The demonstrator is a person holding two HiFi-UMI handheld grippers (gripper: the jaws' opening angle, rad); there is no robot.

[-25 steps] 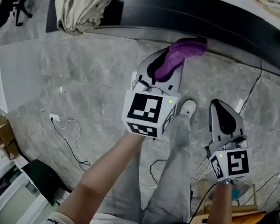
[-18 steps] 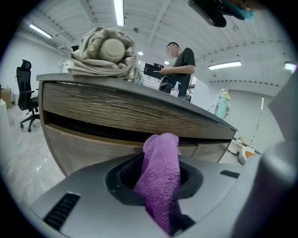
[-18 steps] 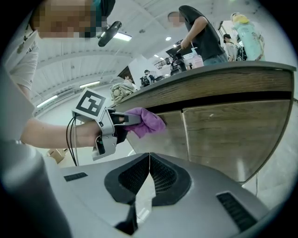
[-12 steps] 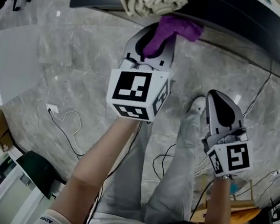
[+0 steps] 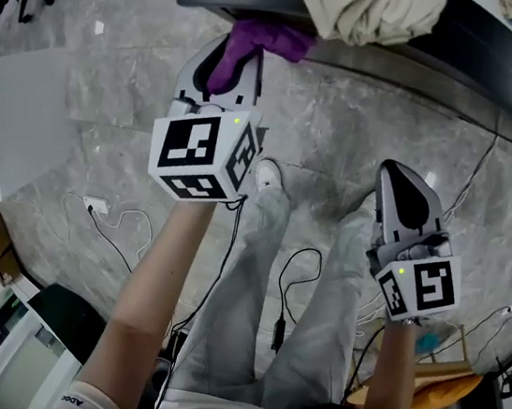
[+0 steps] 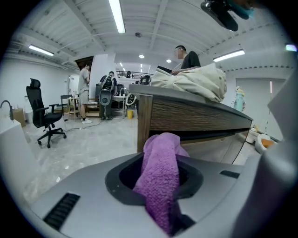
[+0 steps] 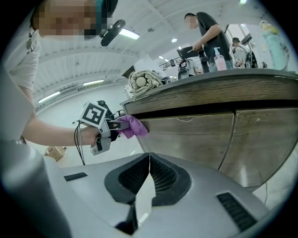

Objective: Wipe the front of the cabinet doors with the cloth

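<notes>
A purple cloth (image 5: pixel 255 40) sticks out of my left gripper (image 5: pixel 227 62), which is shut on it. The cloth's end touches the left end of the wooden cabinet front (image 7: pixel 195 135), just under the dark countertop (image 5: pixel 502 68). From the right gripper view the left gripper (image 7: pixel 100 128) holds the cloth (image 7: pixel 132 125) against the cabinet's left corner. In the left gripper view the cloth (image 6: pixel 160 186) fills the jaws, and the cabinet corner post (image 6: pixel 144 121) is right behind it. My right gripper (image 5: pixel 402 177) hangs lower at the right, shut and empty, away from the doors.
A cream fabric bundle (image 5: pixel 369 7) lies on the countertop above the cloth. Cables (image 5: pixel 120 227) trail over the grey marble floor. A white panel (image 5: pixel 13 117) stands at the left. An office chair (image 6: pixel 44 118) and several people are farther back. A bottle (image 7: pixel 218 59) stands on the counter.
My left gripper has carried the cloth leftward along the cabinet front towards its left end. The person's legs have stepped left. The right gripper has barely moved.
</notes>
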